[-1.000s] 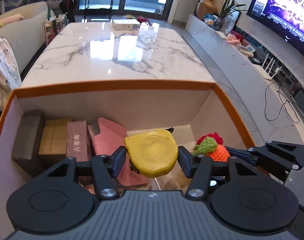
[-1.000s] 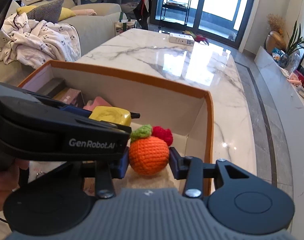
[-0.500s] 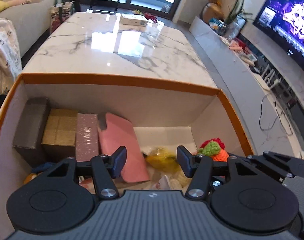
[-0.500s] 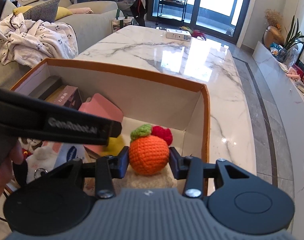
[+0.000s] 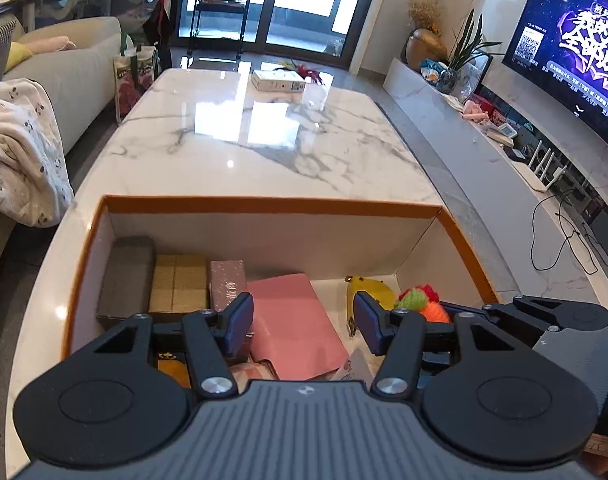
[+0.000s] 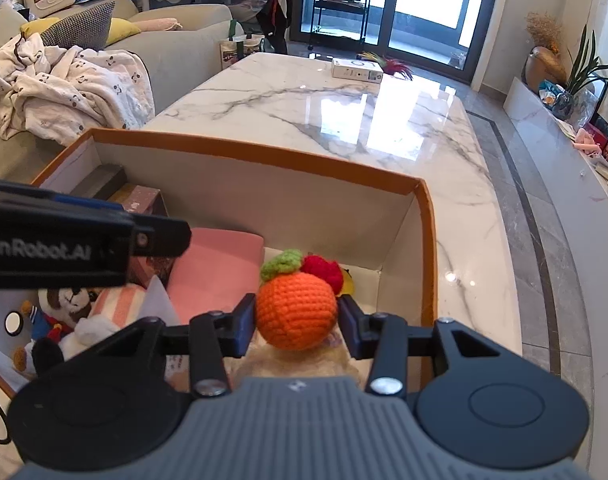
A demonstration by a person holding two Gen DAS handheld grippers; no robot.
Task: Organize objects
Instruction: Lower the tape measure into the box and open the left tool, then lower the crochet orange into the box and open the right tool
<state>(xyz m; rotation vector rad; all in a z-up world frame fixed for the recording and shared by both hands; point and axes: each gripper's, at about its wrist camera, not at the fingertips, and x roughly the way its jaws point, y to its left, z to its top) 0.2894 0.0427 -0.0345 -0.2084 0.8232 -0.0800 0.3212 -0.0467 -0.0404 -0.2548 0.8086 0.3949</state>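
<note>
An orange-rimmed cardboard box (image 5: 272, 205) stands on the marble table, also in the right wrist view (image 6: 264, 160). My left gripper (image 5: 302, 322) is open and empty above the box. A yellow tape measure (image 5: 369, 292) lies on the box floor at the right. My right gripper (image 6: 298, 318) is shut on an orange crocheted fruit (image 6: 296, 310) with a green leaf and red tuft, held over the box's right side; it also shows in the left wrist view (image 5: 421, 306).
In the box lie a grey case (image 5: 126, 276), a tan box (image 5: 180, 284), a maroon box (image 5: 226, 282), a pink pouch (image 5: 296, 320) and plush toys (image 6: 64, 320). A white carton (image 5: 278, 80) sits at the table's far end. A sofa with a blanket (image 6: 64, 84) stands left.
My left gripper has let go of the yellow tape measure, which now lies in the box, and has pulled back and up. My right gripper still holds the crocheted fruit.
</note>
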